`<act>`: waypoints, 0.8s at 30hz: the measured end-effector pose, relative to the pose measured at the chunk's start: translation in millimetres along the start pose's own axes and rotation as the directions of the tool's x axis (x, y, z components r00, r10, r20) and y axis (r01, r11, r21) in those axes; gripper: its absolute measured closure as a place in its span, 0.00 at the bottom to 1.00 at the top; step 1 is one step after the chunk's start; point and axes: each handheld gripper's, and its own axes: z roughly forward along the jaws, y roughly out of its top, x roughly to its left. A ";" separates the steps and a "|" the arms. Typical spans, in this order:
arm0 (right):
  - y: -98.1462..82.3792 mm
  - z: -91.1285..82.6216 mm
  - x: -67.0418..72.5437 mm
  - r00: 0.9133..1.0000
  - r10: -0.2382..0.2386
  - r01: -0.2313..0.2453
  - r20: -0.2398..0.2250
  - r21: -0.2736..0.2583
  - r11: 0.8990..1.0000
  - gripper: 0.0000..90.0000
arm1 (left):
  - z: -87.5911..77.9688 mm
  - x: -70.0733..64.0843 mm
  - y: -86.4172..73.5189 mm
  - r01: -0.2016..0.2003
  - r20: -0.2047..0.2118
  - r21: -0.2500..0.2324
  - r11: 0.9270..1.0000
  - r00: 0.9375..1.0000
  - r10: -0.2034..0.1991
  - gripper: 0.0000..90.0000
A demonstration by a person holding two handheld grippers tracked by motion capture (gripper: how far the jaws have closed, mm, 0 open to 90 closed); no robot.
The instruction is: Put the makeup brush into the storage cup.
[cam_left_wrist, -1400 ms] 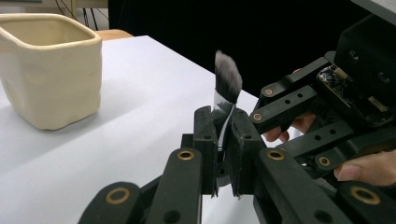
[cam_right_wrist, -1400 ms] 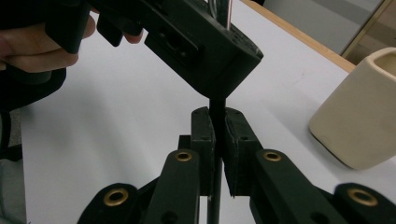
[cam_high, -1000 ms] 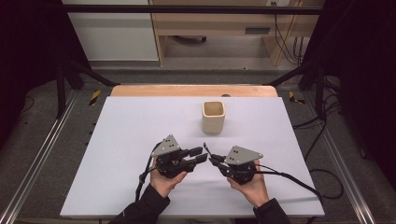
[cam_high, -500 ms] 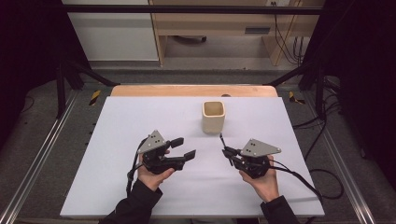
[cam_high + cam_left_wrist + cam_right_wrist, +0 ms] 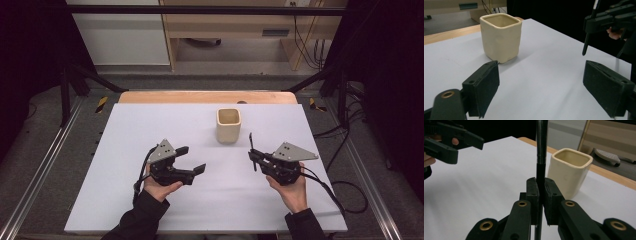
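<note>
so far a thin black pen is clamped upright in the right hand-held gripper, the left hand-held gripper, whose jaws have just been opening, is spread empty, and placement into the cream cup on the desk is judged still outstanding.

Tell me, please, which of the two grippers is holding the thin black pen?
The right gripper: its jaws are shut on the black pen, held upright. The left gripper stands open, with nothing between its jaws.

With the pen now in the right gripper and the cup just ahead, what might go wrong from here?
1. The right gripper pinches the thin black pen low down, most of it standing above the fingers; it may pivot or slip.
2. The cream cup stands free on the white table; a misjudged approach could knock it over.
3. The left gripper is open and empty, so nothing steadies the cup.
</note>
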 end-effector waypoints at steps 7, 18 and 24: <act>6.7 -2.1 -9.3 0.999 0.038 -0.038 0.018 -0.030 0.999 0.93 | -9.6 5.3 -2.2 -0.009 -0.019 0.015 1.000 1.000 0.009 0.12; 22.2 5.4 -16.0 0.996 0.082 -0.079 0.033 -0.072 0.994 0.93 | -35.7 19.2 -15.9 0.013 -0.067 0.021 1.000 0.998 -0.011 0.11; 30.6 11.8 -18.7 0.994 0.103 -0.099 0.041 -0.095 0.991 0.93 | -48.7 27.8 -21.3 0.036 -0.095 0.009 0.999 0.995 -0.035 0.10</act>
